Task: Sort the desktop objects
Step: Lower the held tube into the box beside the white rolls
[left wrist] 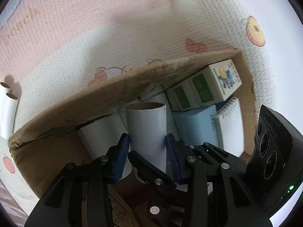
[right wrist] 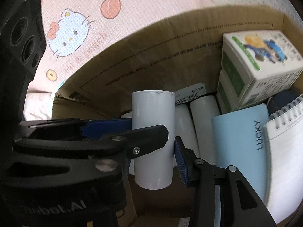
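Cardboard box (right wrist: pixel 170 43) holds several white tubes (right wrist: pixel 204 119), two green-white cartons (left wrist: pixel 214 83), one blue "LUCKY" notebook (right wrist: pixel 244 141), one spiral notepad (right wrist: pixel 284 151). Two tubes (left wrist: pixel 8 109) lie outside on the mat (left wrist: pixel 75 37). Each gripper, left (left wrist: pixel 147 151) and right (right wrist: pixel 153 138), grips one tube above the box.

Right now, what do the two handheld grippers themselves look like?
Both the left gripper and right gripper are black linkage frames with silver rivets and ridged blue finger pads. A black multi-lens camera block sits beside each; white partial lettering marks one frame.
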`<control>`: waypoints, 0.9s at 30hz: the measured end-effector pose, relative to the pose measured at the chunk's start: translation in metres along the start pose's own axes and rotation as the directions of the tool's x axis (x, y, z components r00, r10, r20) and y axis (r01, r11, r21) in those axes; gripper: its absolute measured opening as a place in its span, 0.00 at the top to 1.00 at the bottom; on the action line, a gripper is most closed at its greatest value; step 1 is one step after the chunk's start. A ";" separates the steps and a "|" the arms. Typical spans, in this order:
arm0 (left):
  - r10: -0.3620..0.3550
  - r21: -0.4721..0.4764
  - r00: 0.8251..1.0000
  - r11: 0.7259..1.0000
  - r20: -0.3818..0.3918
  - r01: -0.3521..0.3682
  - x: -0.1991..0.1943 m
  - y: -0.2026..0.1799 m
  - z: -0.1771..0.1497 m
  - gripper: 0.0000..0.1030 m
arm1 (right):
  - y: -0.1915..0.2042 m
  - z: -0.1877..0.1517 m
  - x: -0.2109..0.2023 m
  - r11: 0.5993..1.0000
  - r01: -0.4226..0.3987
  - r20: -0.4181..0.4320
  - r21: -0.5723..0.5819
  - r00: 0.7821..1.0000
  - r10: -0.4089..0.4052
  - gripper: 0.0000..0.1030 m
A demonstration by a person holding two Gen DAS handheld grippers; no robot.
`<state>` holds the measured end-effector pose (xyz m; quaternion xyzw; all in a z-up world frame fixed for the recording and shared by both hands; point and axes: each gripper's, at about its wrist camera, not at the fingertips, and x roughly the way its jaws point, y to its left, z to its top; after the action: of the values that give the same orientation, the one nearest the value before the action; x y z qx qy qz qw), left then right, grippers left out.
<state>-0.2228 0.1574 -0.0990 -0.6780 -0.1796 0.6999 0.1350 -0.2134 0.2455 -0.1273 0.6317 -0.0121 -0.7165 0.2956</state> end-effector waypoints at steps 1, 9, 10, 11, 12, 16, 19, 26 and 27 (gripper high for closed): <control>0.003 -0.002 1.000 1.000 -0.006 -0.003 0.002 0.001 -0.002 0.58 | -0.001 0.001 0.002 1.000 -0.007 -0.006 0.011 1.000 0.007 0.61; 0.004 -0.042 0.999 0.999 -0.035 -0.006 0.010 0.001 0.003 0.58 | -0.006 0.009 0.005 1.000 -0.004 -0.058 0.029 0.998 0.006 0.60; 0.015 -0.038 0.999 0.999 -0.037 -0.016 0.014 -0.001 0.001 0.58 | -0.006 0.009 0.003 1.000 0.008 -0.053 0.028 0.999 -0.007 0.60; 0.027 -0.036 0.999 0.999 -0.039 -0.028 0.018 -0.002 0.002 0.58 | -0.005 0.009 -0.002 1.000 0.026 -0.038 0.017 0.999 -0.025 0.60; 0.039 -0.035 0.998 0.999 -0.039 -0.040 0.020 -0.004 0.000 0.58 | -0.004 0.008 -0.005 0.999 0.039 -0.032 0.004 0.999 -0.039 0.60; 0.083 -0.040 0.995 0.996 -0.047 -0.085 0.029 -0.005 -0.006 0.59 | 0.003 0.002 -0.010 0.989 0.125 -0.042 -0.078 0.991 -0.129 0.60; 0.129 -0.040 0.990 0.991 -0.049 -0.131 0.037 -0.007 -0.010 0.59 | 0.004 -0.003 -0.013 0.970 0.211 -0.047 -0.122 0.975 -0.218 0.59; 0.243 -0.083 0.968 0.965 -0.062 -0.248 0.048 -0.005 -0.010 0.68 | 0.007 -0.013 -0.021 0.950 0.252 -0.034 -0.184 0.964 -0.262 0.59; 0.252 -0.094 0.967 0.962 -0.047 -0.255 0.047 -0.004 -0.011 0.68 | 0.006 -0.014 -0.021 0.950 0.250 -0.033 -0.186 0.965 -0.260 0.59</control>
<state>-0.2146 0.1825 -0.1399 -0.7134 -0.1237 0.6896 0.0136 -0.1979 0.2546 -0.1085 0.6189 0.1428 -0.7285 0.2566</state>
